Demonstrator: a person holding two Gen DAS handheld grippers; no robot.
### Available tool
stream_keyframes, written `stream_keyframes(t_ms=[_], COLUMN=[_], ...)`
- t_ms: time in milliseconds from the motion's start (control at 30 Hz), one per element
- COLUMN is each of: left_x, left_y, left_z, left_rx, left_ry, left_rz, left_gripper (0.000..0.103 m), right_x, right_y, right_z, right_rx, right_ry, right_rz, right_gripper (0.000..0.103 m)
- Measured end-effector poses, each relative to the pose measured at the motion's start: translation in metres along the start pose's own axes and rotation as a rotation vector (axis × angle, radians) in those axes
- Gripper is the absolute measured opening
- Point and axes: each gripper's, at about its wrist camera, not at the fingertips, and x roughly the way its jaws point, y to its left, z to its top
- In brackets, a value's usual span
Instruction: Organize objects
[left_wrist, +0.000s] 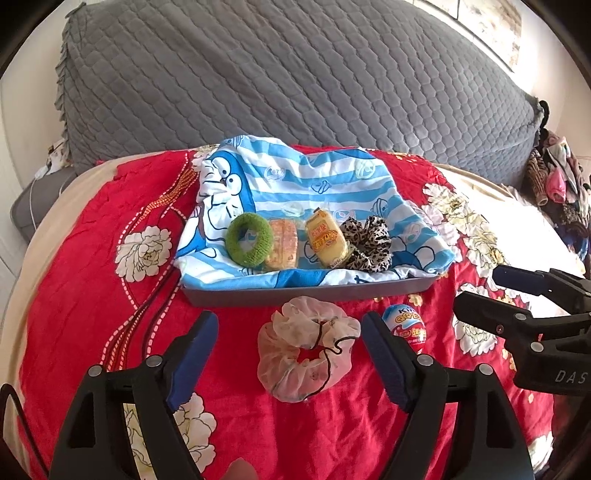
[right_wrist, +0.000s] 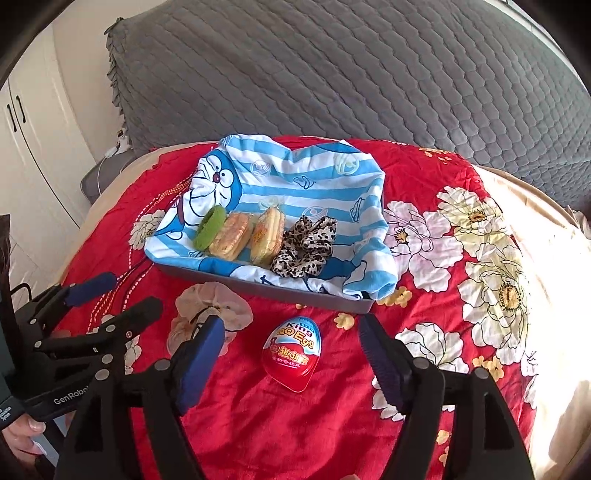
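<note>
left wrist view: left gripper (left_wrist: 288, 354) fingers spread wide, empty, either side of the white scrunchie (left_wrist: 306, 349) on the bed (left_wrist: 92, 295). right gripper (right_wrist: 291, 358) fingers also wide, empty, flanking the egg (right_wrist: 293, 354) before the tray (right_wrist: 266, 290).

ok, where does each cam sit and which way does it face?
Left wrist: on the left gripper, facing the tray over the white scrunchie; its own open fingers and the right gripper show.
Right wrist: on the right gripper, facing the tray over the toy egg; its open fingers, the left gripper and a hand show.
Shared: tray, scrunchie, egg, red bedspread.
</note>
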Motion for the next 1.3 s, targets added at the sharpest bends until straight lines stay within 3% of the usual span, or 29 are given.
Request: stream_keyframes(t_ms=[733,900,1300], left_x=[-0.001,-0.002,-0.001], left_y=[0.007,0.008,0.007], left_z=[-0.013,-0.016,-0.024], left_rx=[0.001,-0.003,0.013], left_ry=[0.021,0.025,0.045], left_rz=[0.007,0.012,0.010], left_gripper=[0.092,0.101,0.101], right_x=[0.000,-0.001,-0.003], right_y=[0.006,0.006,0.009], right_z=[-0.015,-0.018,-0.027], right_rx=[-0.007,-0.004,-0.014], right_ry=[0.031,0.029,0.038], right_rz=[-0.002,-0.004,-0.004], right_gripper=[0.085,0.088,0.088])
